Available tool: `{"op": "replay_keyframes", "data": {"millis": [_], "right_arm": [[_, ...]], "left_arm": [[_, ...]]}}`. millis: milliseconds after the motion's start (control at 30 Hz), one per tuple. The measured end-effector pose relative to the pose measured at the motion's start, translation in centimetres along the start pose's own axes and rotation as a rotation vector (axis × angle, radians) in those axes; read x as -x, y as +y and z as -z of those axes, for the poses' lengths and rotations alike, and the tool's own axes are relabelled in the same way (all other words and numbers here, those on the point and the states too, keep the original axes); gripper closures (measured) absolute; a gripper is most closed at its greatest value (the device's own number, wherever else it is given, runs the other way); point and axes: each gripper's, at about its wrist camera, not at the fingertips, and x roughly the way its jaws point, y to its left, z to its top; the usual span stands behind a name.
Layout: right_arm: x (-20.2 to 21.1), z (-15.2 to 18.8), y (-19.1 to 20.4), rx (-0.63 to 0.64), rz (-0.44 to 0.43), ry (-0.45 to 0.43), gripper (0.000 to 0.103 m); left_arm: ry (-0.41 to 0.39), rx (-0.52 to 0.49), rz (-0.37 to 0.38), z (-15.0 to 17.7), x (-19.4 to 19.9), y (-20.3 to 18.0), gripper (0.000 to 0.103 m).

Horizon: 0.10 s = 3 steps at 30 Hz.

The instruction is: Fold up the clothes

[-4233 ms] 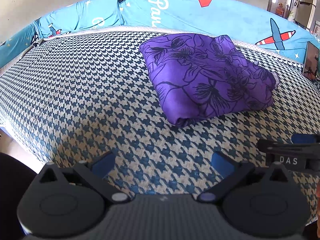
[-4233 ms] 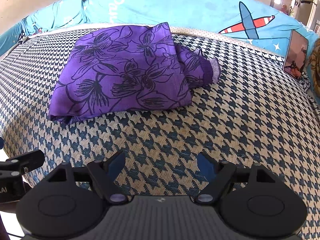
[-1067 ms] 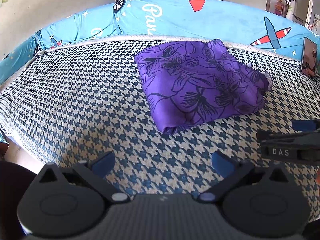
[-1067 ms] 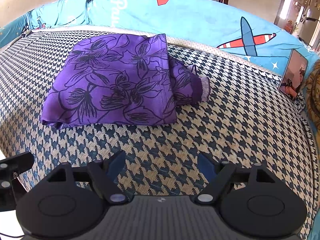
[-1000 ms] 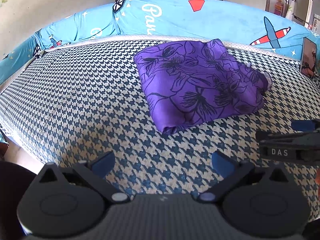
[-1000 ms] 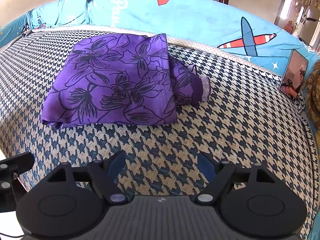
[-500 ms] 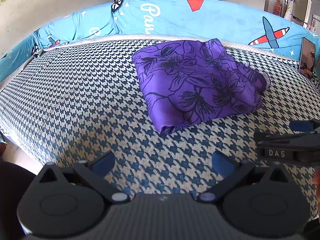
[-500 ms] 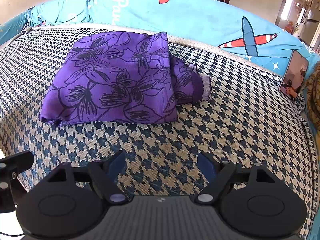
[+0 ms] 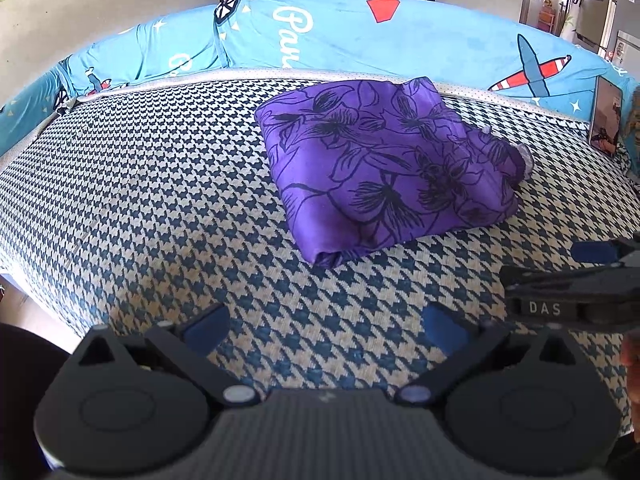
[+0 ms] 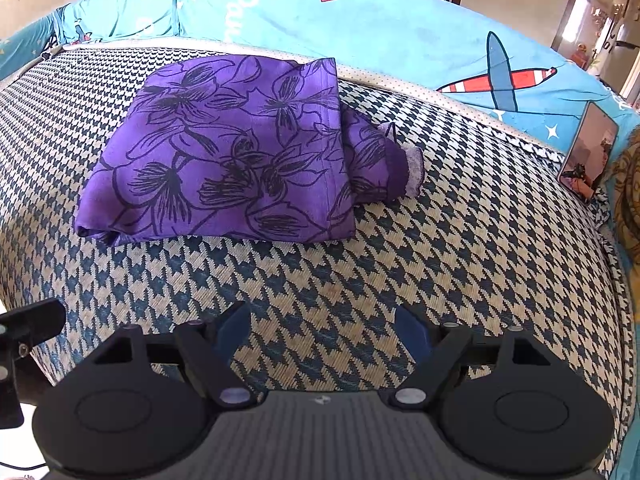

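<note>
A purple garment with black flower outlines (image 9: 392, 172) (image 10: 240, 156) lies folded into a thick rectangle on the houndstooth bed cover (image 9: 140, 200) (image 10: 460, 248); a bunched part with a pale hem sticks out at its right side. My left gripper (image 9: 326, 326) hovers open over the near part of the bed, short of the garment, with nothing between its blue pads. My right gripper (image 10: 322, 330) is open too and holds nothing, with the garment ahead and to its left. In the left wrist view the right gripper's side (image 9: 576, 288) shows at the right edge.
A light blue cover with aeroplane prints (image 9: 360, 36) (image 10: 400, 36) runs along the bed's far side. A phone (image 9: 606, 120) (image 10: 588, 156) stands propped at the far right. The bed's near left edge drops to the floor (image 9: 24, 304).
Nothing has moved over the last second apart from a tiny shift of both views. Both grippers stay open and the garment lies as before.
</note>
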Motion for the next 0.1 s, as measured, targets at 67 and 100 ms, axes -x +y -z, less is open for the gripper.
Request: {"op": "replay_keyframes", "data": {"millis": [67, 100], "right_arm": [[-0.03, -0.01, -0.02, 0.000, 0.002, 0.001, 0.024], [-0.06, -0.02, -0.03, -0.001, 0.002, 0.002, 0.024]], "left_arm": [[-0.004, 0.002, 0.000, -0.04, -0.01, 0.08, 0.000], [-0.007, 0.003, -0.001, -0.07, -0.02, 0.12, 0.000]]}}
